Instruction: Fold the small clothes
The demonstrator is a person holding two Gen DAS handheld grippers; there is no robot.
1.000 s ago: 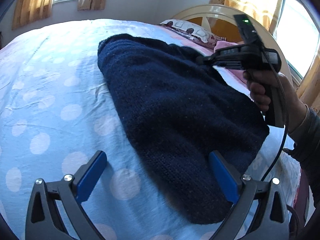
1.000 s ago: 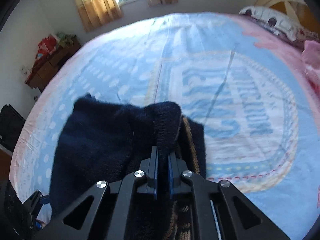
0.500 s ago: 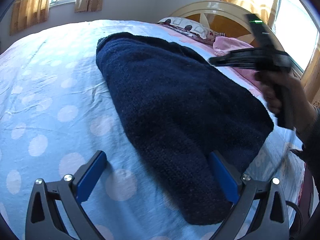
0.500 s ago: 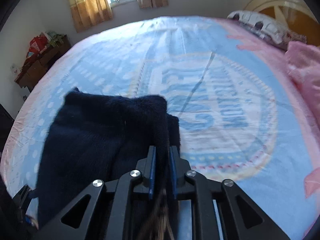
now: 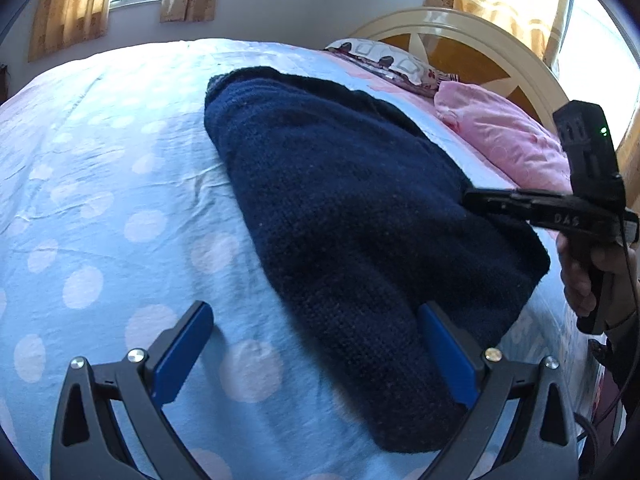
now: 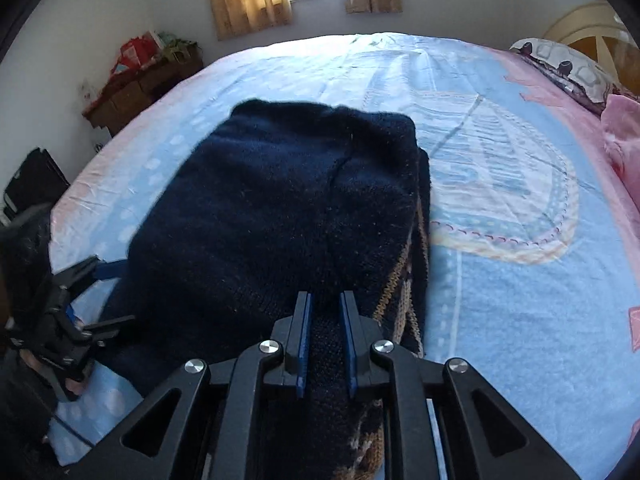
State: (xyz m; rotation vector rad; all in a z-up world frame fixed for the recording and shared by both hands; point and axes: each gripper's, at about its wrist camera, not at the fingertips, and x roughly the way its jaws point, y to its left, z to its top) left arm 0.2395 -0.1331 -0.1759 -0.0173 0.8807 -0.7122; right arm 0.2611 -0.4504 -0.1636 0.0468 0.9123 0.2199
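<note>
While easing apart over the folded sweater [image 6: 280,208] on the bed [image 6: 500,280], right fingers [image 6: 325,342] narrow, gripping nothing; left fingers [image 5: 316,356] wide at six o'clock, fold laid.

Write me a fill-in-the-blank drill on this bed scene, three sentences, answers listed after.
1. The folded sweater lying on the bed is dark ____ in colour.
2. The bedsheet under the sweater is light blue with pale ____ printed on it.
3. The left tool has its jaws wide ____, with the sweater's near end reaching in between them.

Missing words: blue; dots; open
</note>
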